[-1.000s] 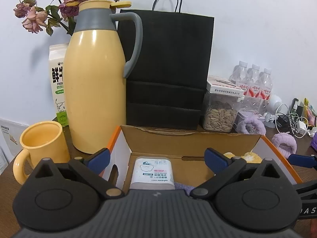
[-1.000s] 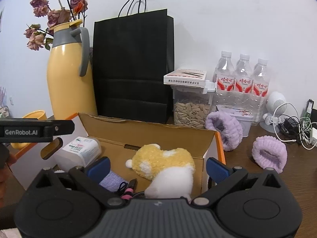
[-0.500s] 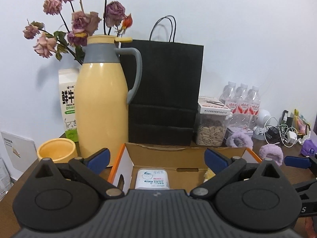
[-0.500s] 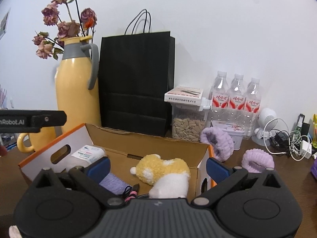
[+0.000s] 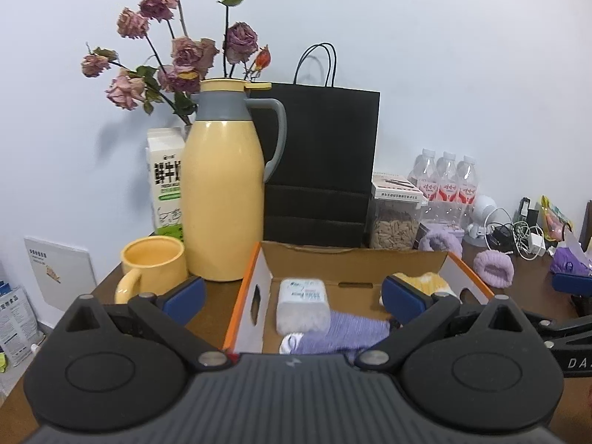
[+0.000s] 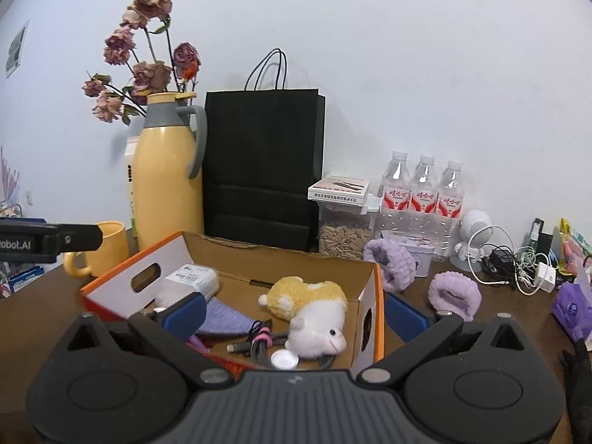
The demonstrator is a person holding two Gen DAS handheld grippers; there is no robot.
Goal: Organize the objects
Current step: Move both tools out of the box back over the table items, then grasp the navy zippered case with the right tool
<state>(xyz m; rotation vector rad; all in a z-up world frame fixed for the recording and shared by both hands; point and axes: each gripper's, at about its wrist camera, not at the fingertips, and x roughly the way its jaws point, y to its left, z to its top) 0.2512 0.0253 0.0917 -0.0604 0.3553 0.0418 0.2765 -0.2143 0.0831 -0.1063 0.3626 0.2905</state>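
Note:
An open cardboard box (image 5: 259, 270) (image 6: 236, 255) with orange edges sits on the brown table. It holds a white wipes pack (image 5: 302, 305) (image 6: 194, 279), a purple cloth (image 5: 347, 333) (image 6: 222, 318), a yellow and white plush toy (image 6: 310, 310), a coiled cable (image 6: 259, 340) and a small white cap (image 6: 284, 359). My left gripper (image 5: 292, 296) is open and empty, above the box's near side. My right gripper (image 6: 296, 314) is open and empty, above the box's near right corner.
A yellow thermos (image 5: 222, 199) and yellow mug (image 5: 155, 266) stand left of the box, a black paper bag (image 5: 318, 162) behind it. A seed jar (image 6: 344, 233), water bottles (image 6: 423, 185), two purple scrunchies (image 6: 453, 294), a purple pack (image 6: 571, 305) and cables (image 6: 518, 266) lie right.
Both grippers have drawn back and risen away from the box, so more of its inside and the table shows. Both stay open and empty.

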